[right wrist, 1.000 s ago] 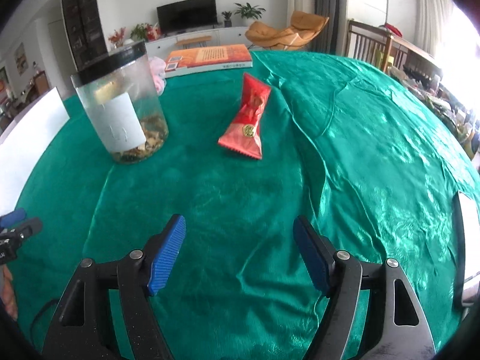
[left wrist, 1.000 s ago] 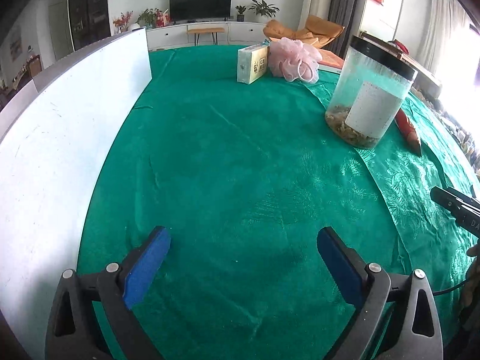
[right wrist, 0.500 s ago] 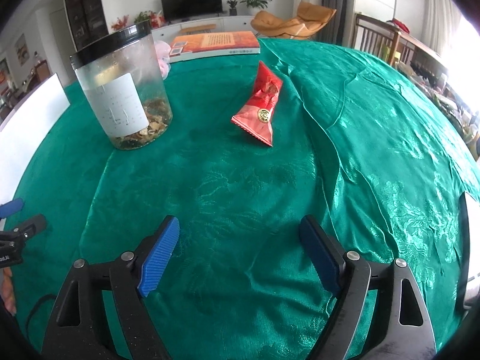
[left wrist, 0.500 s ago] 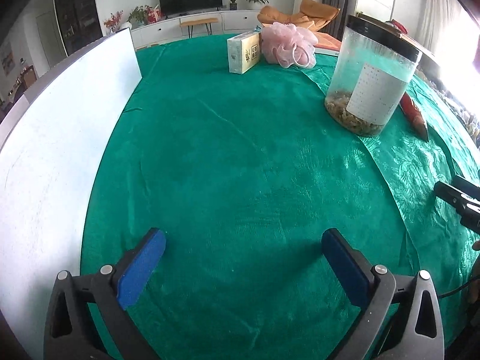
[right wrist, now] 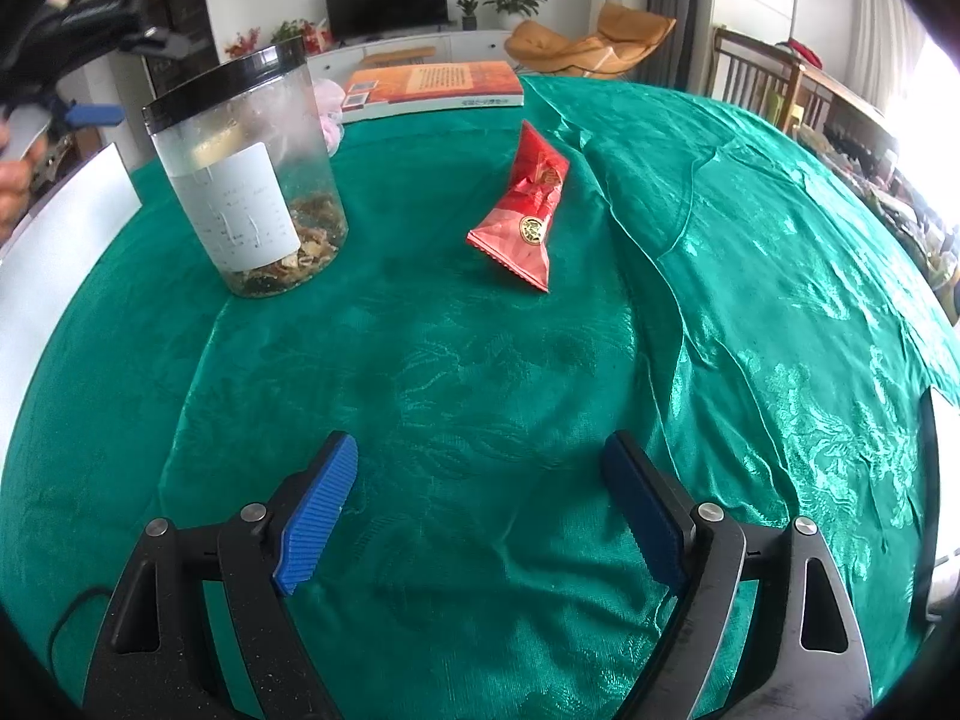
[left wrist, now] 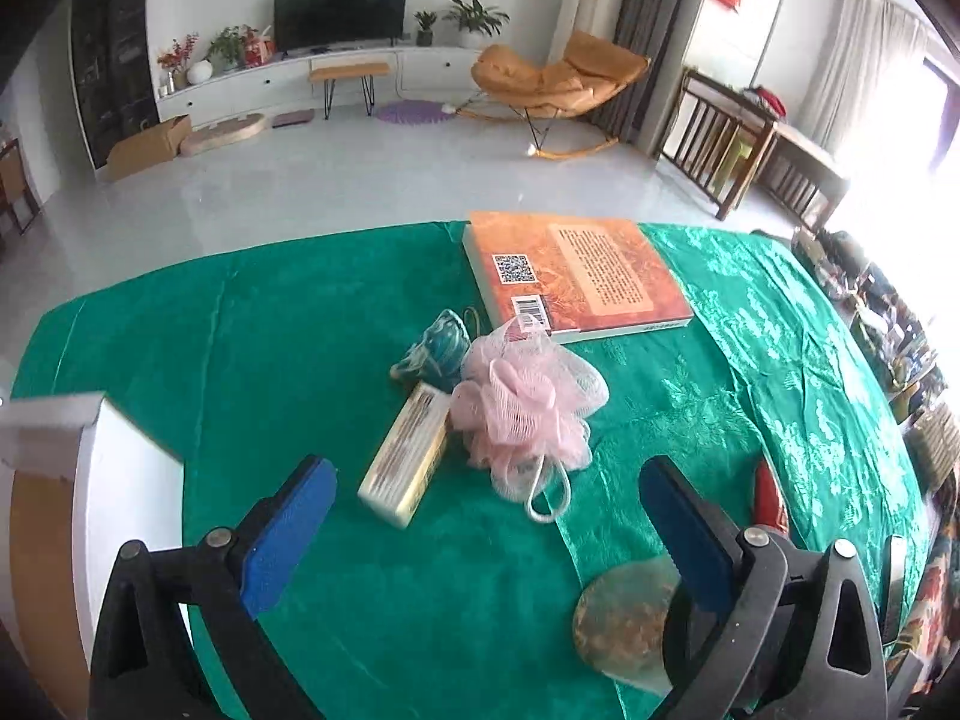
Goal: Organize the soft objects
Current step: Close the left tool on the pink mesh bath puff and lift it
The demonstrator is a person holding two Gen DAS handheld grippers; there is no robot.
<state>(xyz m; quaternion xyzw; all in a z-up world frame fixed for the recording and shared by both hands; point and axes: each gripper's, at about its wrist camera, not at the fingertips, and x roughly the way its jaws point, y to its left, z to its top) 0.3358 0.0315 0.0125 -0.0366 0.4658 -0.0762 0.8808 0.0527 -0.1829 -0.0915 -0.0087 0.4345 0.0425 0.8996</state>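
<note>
A: While the left gripper (left wrist: 483, 516) hangs above the green tablecloth (left wrist: 288, 324), how do its jaws stand?

B: Wide apart, though they have just been closing a little; nothing lies between the blue pads (left wrist: 288, 534).

A: And the soft things?

B: The pink mesh bath sponge (left wrist: 525, 405) lies toward the table's far edge, just ahead of the jaws; a cream box (left wrist: 407, 461) touches its left side; a teal pouch (left wrist: 435, 351) sits just behind both; the orange book (left wrist: 576, 273) lies at the far edge, its near corner meeting the sponge.

A: The right gripper (right wrist: 477, 507)?

B: Jaws spread wide, having just been opening further; nothing between them, only cloth; the red snack packet (right wrist: 528, 210) lies mid-table, well ahead; the clear jar (right wrist: 249, 180) stands upright toward the left edge, apart from the packet.
</note>
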